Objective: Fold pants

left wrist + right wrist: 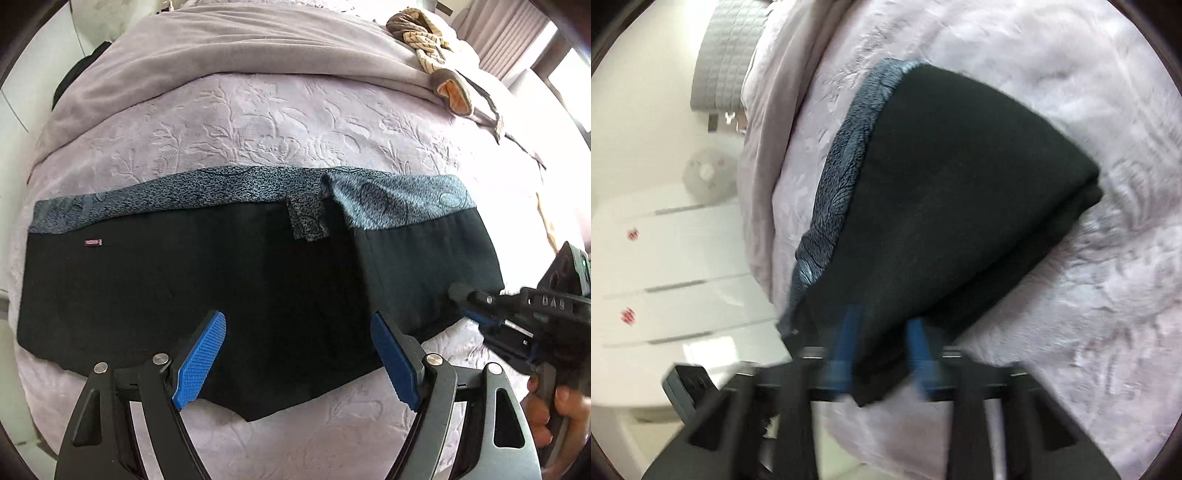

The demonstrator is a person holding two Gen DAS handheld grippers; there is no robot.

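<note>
The left gripper [298, 360] sits at six o'clock in its own view, its blue fingers [201, 360] wide apart and holding nothing. Under it the black pants [207, 288] lie flat across the purple flowery bedspread [258, 125], with the speckled grey-blue band on their twelve o'clock side. At three o'clock the right gripper [460, 295] pinches the pants' edge, held by a hand [561, 410]. A folded blanket [229, 44] and crumpled striped clothes [428, 40] lie at twelve and one o'clock. White cupboards [665, 258] stand beside the bed.
</note>
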